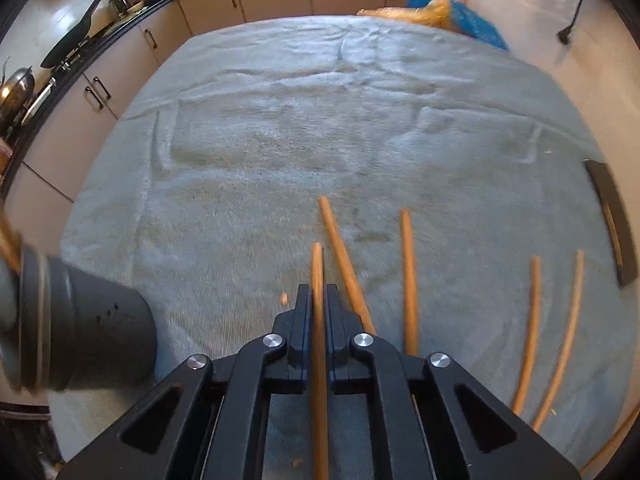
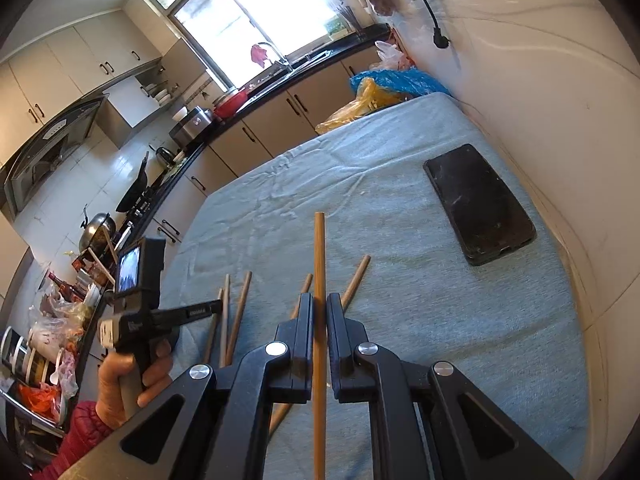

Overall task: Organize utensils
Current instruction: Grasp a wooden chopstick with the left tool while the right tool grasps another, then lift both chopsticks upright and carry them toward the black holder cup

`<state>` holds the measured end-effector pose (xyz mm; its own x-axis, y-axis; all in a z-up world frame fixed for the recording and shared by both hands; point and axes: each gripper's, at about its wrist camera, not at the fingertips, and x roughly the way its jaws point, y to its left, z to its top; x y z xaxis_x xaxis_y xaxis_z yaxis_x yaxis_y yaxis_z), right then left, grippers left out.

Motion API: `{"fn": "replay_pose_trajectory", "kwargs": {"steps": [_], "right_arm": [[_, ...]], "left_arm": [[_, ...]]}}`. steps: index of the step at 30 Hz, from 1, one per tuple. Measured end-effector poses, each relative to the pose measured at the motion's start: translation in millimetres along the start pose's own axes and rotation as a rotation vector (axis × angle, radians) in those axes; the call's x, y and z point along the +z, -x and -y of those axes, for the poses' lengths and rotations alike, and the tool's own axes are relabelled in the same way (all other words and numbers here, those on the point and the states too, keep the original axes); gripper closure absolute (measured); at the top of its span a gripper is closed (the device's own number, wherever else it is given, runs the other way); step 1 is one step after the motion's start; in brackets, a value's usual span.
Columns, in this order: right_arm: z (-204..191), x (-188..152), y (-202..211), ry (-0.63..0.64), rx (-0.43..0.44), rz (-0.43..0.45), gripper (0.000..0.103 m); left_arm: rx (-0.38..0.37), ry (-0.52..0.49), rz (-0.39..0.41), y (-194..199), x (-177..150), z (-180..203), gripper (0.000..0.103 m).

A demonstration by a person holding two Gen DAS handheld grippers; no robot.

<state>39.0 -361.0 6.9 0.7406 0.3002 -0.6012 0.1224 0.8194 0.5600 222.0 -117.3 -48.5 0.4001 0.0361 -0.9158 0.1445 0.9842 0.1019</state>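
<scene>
Two grippers, each clamped on one round wooden chopstick: left gripper [image 1: 319, 300] jaws closed on its stick [image 1: 318, 276], right gripper [image 2: 319, 308] likewise on another [image 2: 319, 256]. No legible writing. Loose chopsticks [image 1: 409, 276] lie on wrinkled grey-blue towel [image 1: 300, 120]. Dark perforated cylindrical holder [image 1: 96, 320] lies tipped at left. Flat black rectangular tray [image 2: 480, 204] sits far right by the wall.

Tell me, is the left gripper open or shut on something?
Shut. The left gripper clamps one wooden chopstick between its fingers, with no gap visible beside the stick. The stick's tip pokes out ahead of them.
</scene>
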Motion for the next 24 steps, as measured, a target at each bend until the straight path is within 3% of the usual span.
{"fn": "replay_pose_trajectory", "kwargs": {"steps": [11,16,24], "right_arm": [[-55,-18,42,0.137,0.06,0.179,0.096],[-81,-27,45,0.172,0.071,0.211,0.096],[-110,-33,44,0.208,0.072,0.23,0.096]], "left_arm": [[-0.134,0.017,0.369,135,-40,-31,0.097],[-0.148,0.001,0.455,169,-57,-41,0.097],[-0.186,0.005,0.49,186,-67,-61,0.097]]}}
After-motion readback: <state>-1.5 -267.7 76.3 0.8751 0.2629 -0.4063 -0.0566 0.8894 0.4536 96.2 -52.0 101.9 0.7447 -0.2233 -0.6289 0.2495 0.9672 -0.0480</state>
